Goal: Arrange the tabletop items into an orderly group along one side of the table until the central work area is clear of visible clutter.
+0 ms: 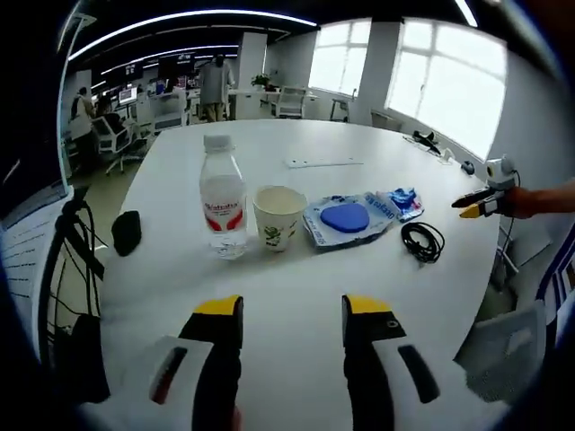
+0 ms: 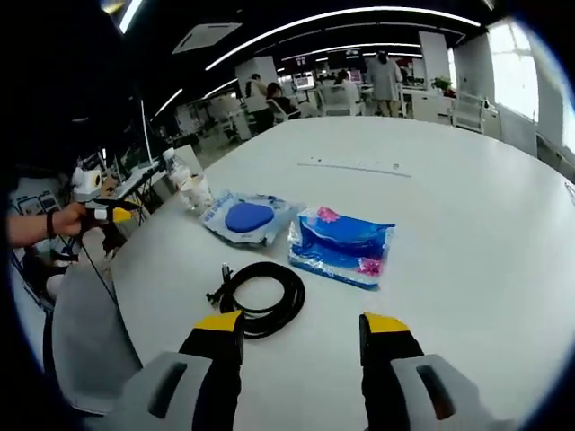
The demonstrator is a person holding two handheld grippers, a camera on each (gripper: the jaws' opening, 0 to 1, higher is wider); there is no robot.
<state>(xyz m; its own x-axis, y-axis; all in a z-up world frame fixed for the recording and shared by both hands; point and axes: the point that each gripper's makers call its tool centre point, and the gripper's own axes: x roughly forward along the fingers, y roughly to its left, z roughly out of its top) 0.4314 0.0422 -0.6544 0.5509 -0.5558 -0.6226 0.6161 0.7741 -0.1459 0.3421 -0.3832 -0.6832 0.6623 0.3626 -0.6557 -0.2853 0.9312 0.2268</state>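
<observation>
A row of items lies across the white table [image 1: 359, 144]: a water bottle [image 1: 222, 196] with a red label stands upright, a paper cup [image 1: 278, 215] stands just beside it, then comes a clear packet with a blue round pad [image 1: 347, 218], then a blue wrapped packet [image 1: 402, 201], and a coiled black cable [image 1: 422, 241] lies nearest the table's edge. In the right gripper view the cable [image 2: 259, 296] sits just ahead of the jaws, the blue packet [image 2: 343, 246] beside it, the pad packet [image 2: 246, 218] further on, and the bottle [image 2: 178, 172] and cup [image 2: 195, 191] at the far edge. A small black object [image 1: 126, 232] lies apart from the row, near the table's other edge, and a long white strip [image 1: 324, 162] lies further back. The left gripper [image 1: 294, 316] hovers above bare tabletop, jaws wide apart and holding nothing. The right gripper [image 2: 303, 325] likewise stands wide and empty, just short of the cable. Chairs, desks and people fill the office behind.
</observation>
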